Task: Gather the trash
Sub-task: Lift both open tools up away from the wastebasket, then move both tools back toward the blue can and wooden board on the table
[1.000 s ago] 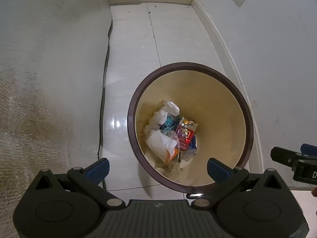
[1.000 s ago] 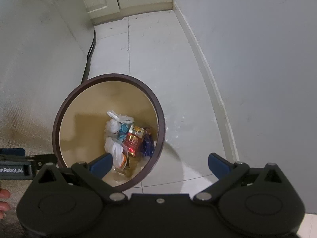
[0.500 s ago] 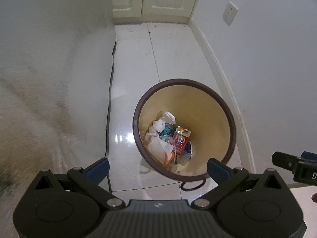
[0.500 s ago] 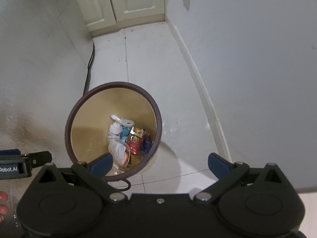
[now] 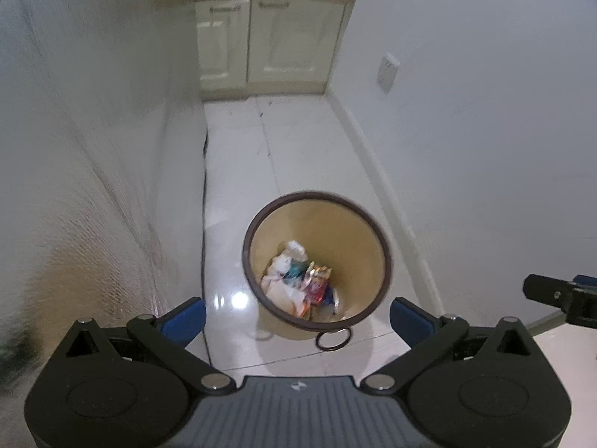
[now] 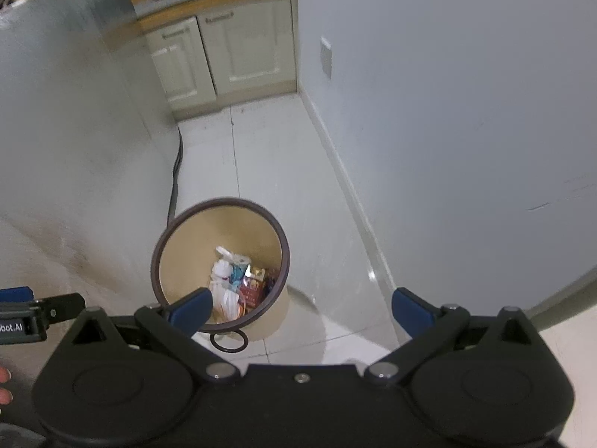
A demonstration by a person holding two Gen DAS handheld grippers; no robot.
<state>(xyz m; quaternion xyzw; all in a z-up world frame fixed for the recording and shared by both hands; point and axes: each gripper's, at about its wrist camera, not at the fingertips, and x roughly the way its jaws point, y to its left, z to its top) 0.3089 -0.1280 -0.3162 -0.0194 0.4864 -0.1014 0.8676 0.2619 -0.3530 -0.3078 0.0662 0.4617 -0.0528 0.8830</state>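
The trash (image 5: 298, 283) in the bin (image 5: 373, 224) is a jumble of white paper and bright wrappers, too small and blurry to read. In the right view, a blue jaw tip covers part of it. The other tool at the edge reads "bot.AI", cut off. Both the left gripper (image 5: 297, 315) and right gripper (image 6: 301, 308) have jaws spread wide, holding nothing. The bin stands on the floor (image 5: 291, 156), well beyond the jaws.

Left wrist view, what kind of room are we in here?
Probably a narrow kitchen or utility passage at home: cream base cabinets under a cluttered wooden countertop at the far end, glossy white floor tiles, and a brown-rimmed waste bin holding wrappers.
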